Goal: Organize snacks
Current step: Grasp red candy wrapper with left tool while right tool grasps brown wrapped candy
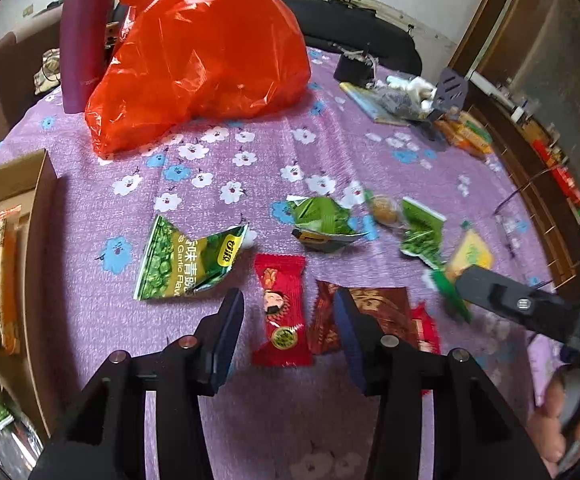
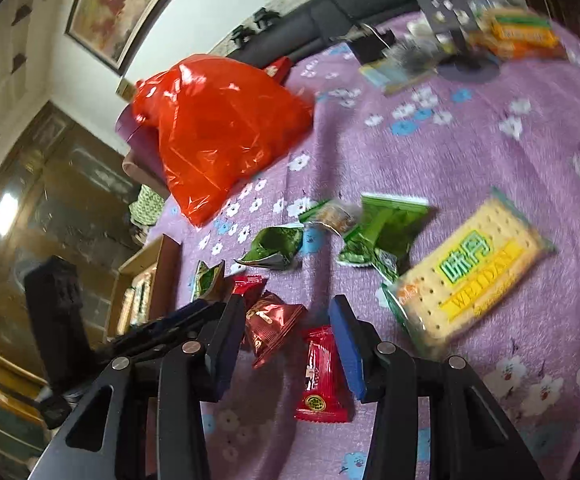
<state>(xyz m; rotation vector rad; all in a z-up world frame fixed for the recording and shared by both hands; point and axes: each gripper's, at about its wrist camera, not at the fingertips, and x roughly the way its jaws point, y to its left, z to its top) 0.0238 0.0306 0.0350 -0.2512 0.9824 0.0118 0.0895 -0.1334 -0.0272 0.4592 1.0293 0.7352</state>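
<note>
Purple cloth printed with white and blue flowers [image 1: 250, 148] covers the table where the snacks lie scattered. Nearest the left gripper [image 1: 288, 312] is a red candy packet with a cartoon face [image 1: 282, 312], flat on the cloth and framed between the two fingers; the jaws stand apart and do not press on it. Just right of it, partly behind the right finger, lies a dark red foil packet [image 1: 386, 308]. The right gripper [image 2: 286, 320] hovers over a second small red packet [image 2: 321, 376] with its jaws likewise apart, nothing clamped, and the same dark red foil packet [image 2: 270, 320] beside its left finger. Left of the red candy is a green garlic-pea packet [image 1: 182, 260]; beyond are more crumpled green wrappers [image 1: 322, 220] and a yellow cracker pack [image 2: 470, 272]. An open cardboard box [image 1: 38, 200] at the left edge already holds packets. Farther back sits a bulging orange-red plastic bag [image 1: 202, 52], with a purple bottle [image 1: 84, 36] behind it.
</note>
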